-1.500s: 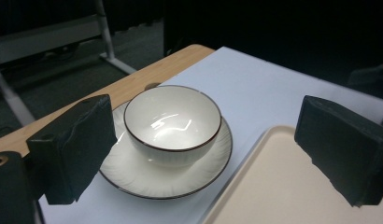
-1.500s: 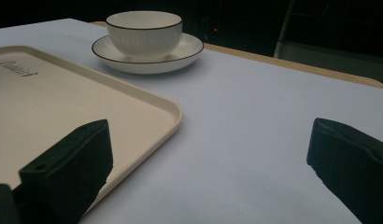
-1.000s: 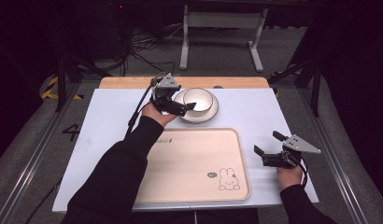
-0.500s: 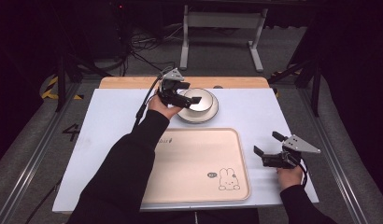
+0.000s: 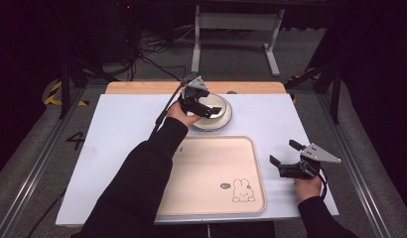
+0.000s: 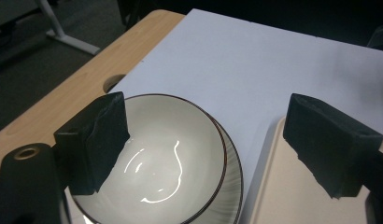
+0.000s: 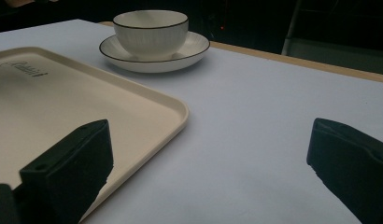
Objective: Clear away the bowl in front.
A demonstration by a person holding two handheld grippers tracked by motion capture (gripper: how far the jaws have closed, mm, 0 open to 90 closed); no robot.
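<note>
- Reaching over the far side of the table (image 5: 117, 129), the left gripper (image 5: 210, 111) hung above the bowl (image 5: 211, 105). Its jaws stood wide apart and had just been opening a little, with the bowl below them and nothing pinched.
- The bowl sat on a saucer (image 5: 225, 119), just behind the tray (image 5: 211, 173).
- The right gripper (image 5: 286, 159) waited near the tray's right edge, well away from the bowl. Its jaws were open too and held nothing.
- The bowl looked hard, shiny and smooth, so it could slip, and it would likely break if dropped. It looked a bit heavy for one pinch. A good spot to grab was probably the thin rim, one jaw inside and one outside.
- The left gripper view showed the bowl's inside (image 6: 157, 163), shiny and with nothing in it, with one jaw over the rim.
- The right gripper view showed the bowl (image 7: 151, 32) from the side, with fine lines on its wall and the saucer (image 7: 194, 46) under it.
</note>
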